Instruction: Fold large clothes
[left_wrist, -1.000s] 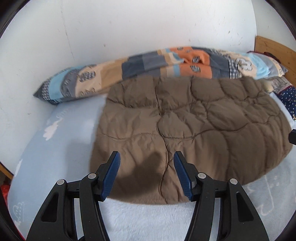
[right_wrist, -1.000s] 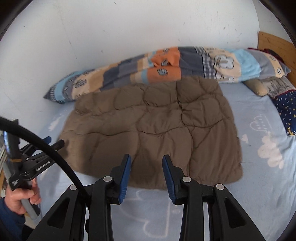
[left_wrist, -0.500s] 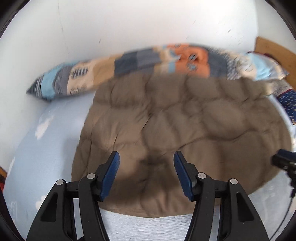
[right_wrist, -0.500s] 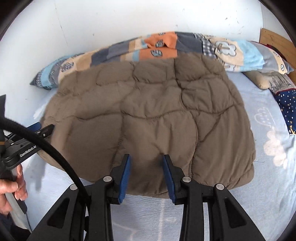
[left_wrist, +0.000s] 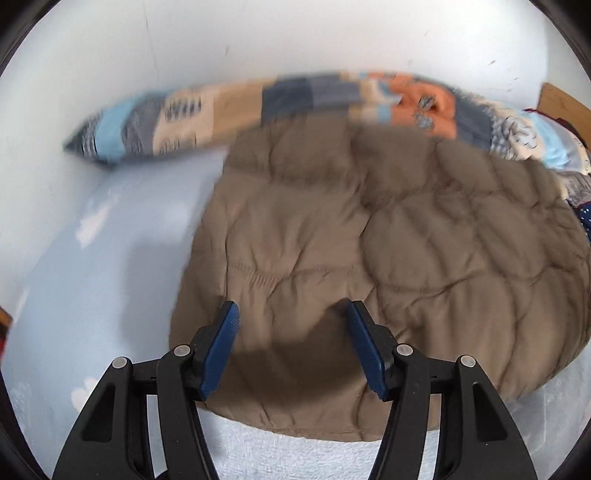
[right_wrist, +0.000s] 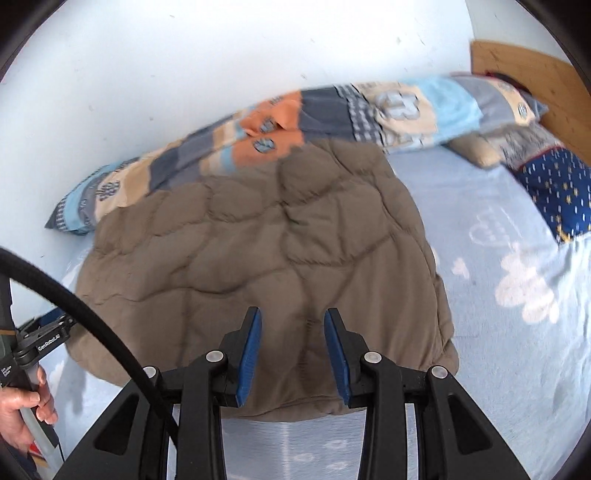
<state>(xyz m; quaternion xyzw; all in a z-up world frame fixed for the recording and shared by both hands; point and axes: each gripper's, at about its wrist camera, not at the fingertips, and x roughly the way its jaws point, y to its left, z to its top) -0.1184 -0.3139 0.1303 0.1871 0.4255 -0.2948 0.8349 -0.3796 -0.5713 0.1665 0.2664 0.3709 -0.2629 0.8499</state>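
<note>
Lying spread across the bed (right_wrist: 480, 229), the brown quilted coat (right_wrist: 258, 266) covers the middle of the mattress, its far edge against the patchwork pillow (right_wrist: 332, 114) that runs along the wall-side edge, its near hem close to the front edge of the bed. It looks already laid out flat, probably so that a fold can start from the hem nearest the person.

Both grippers hover over that near hem, angled downward. The left gripper (left_wrist: 291, 347) has its jaws well apart with nothing between the pads; it sits above the coat's near left corner, a sensible place to take one end of the hem. The right gripper (right_wrist: 291, 354) has its jaws parted more narrowly, also empty, above the hem nearer the coat's right corner. In the right wrist view the left gripper's tip appears beside the coat's left edge, with a hand (right_wrist: 22, 410) on its handle.

Taking the two ends of one hem would let the padded cloth be lifted evenly rather than bunching. Neither pad visibly touches the fabric yet, though blur makes this hard to judge.
</note>
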